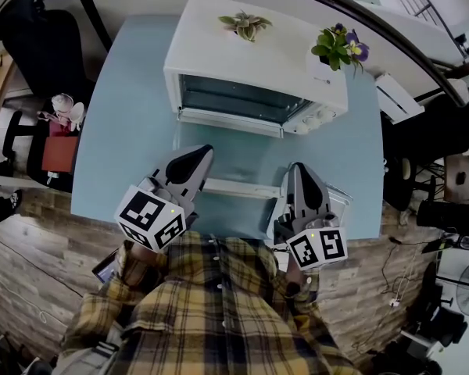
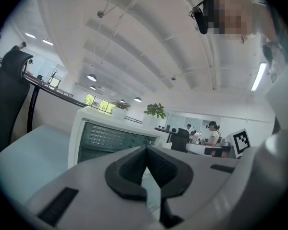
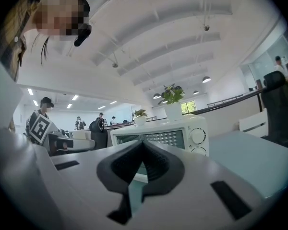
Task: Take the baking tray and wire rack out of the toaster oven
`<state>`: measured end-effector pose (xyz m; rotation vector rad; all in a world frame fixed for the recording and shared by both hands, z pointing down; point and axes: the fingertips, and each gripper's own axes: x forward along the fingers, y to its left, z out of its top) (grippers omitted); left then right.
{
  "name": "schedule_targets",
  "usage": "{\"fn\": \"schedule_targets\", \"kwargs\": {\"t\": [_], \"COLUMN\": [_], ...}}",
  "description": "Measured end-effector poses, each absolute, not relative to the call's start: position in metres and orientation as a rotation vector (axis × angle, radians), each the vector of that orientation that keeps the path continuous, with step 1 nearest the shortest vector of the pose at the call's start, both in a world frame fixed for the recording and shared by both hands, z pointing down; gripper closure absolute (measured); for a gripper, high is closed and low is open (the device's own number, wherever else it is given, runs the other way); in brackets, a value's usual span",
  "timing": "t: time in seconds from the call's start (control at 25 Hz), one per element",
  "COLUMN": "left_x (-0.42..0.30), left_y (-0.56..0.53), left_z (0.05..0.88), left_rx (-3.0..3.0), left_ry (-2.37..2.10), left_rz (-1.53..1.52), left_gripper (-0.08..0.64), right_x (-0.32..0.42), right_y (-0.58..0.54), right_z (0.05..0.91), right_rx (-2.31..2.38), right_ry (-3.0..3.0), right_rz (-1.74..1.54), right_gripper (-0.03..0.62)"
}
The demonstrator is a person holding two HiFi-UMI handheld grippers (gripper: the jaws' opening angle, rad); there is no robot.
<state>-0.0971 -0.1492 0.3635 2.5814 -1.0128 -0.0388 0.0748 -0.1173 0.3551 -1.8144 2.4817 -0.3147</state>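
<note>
A white toaster oven (image 1: 254, 61) stands at the back of the light blue table (image 1: 133, 108). Its glass door (image 1: 234, 158) lies folded down toward me, the white handle (image 1: 238, 187) nearest. The dark inside (image 1: 234, 100) shows only faint lines, so I cannot make out a tray or rack. My left gripper (image 1: 202, 154) hovers shut and empty over the door's left side. My right gripper (image 1: 298, 167) is shut and empty at the door's right corner. Both point level at the oven front (image 2: 110, 140) (image 3: 158, 138), left gripper (image 2: 146, 148) and right gripper (image 3: 143, 143) with jaws pressed together.
Two potted plants (image 1: 246, 24) (image 1: 340, 47) sit on the oven's top. A black chair (image 1: 39, 41) and a red pot with flowers (image 1: 60, 143) stand off the table's left edge. Equipment and cables crowd the floor at right (image 1: 442, 209).
</note>
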Motion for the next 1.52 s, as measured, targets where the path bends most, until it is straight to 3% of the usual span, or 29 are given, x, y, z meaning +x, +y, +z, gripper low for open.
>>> {"fn": "schedule_targets", "kwargs": {"t": [1.52], "left_x": [-0.109], "left_y": [-0.156], "left_z": [0.368], "left_rx": [2.656], "left_ry": [-1.010], "left_rz": [0.066], "left_gripper": [0.569], "right_x": [0.082], "right_y": [-0.114], "right_z": [0.362], "right_rx": [-1.842], "right_ry": [2.447], "right_rz": [-0.356], "right_gripper": [0.589]}}
